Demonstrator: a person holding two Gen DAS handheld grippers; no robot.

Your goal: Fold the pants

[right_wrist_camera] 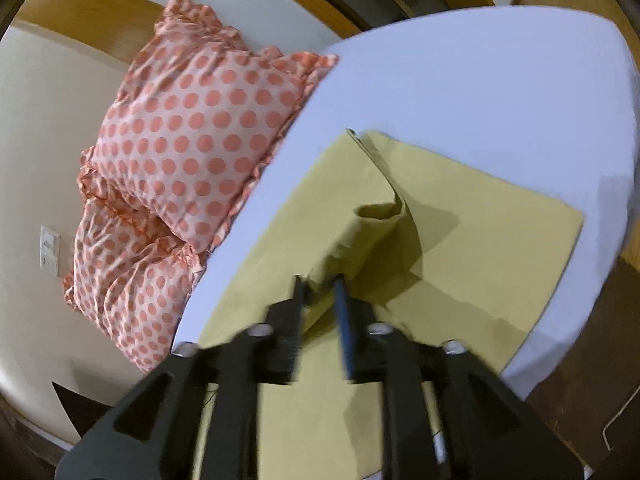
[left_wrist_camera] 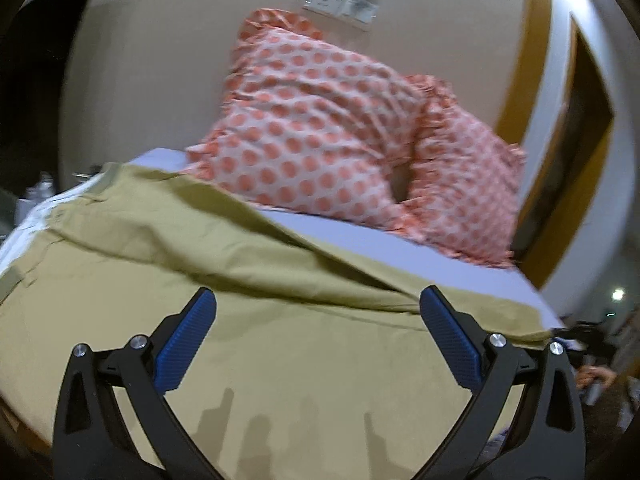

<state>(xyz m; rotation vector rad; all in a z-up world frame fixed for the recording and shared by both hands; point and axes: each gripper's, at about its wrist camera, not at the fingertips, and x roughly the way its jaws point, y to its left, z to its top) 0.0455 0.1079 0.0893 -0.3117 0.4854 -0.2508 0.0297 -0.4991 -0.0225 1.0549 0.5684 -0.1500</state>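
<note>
Khaki pants (left_wrist_camera: 280, 344) lie spread on the bed's pale sheet (left_wrist_camera: 400, 244), with a raised fold across them. My left gripper (left_wrist_camera: 318, 304) is open just above the cloth, its blue pads (left_wrist_camera: 188, 340) wide apart and empty. In the right wrist view the pants (right_wrist_camera: 480, 232) lie flat on the sheet (right_wrist_camera: 480, 88). My right gripper (right_wrist_camera: 320, 284) is shut on a pinched-up fold of the pants (right_wrist_camera: 380, 216), lifted off the bed.
Two orange polka-dot pillows (left_wrist_camera: 320, 128) lean on the wall at the head of the bed; they also show in the right wrist view (right_wrist_camera: 188, 140). A wall socket (left_wrist_camera: 340, 4) sits above them. The bed edge (right_wrist_camera: 560, 312) drops to dark floor.
</note>
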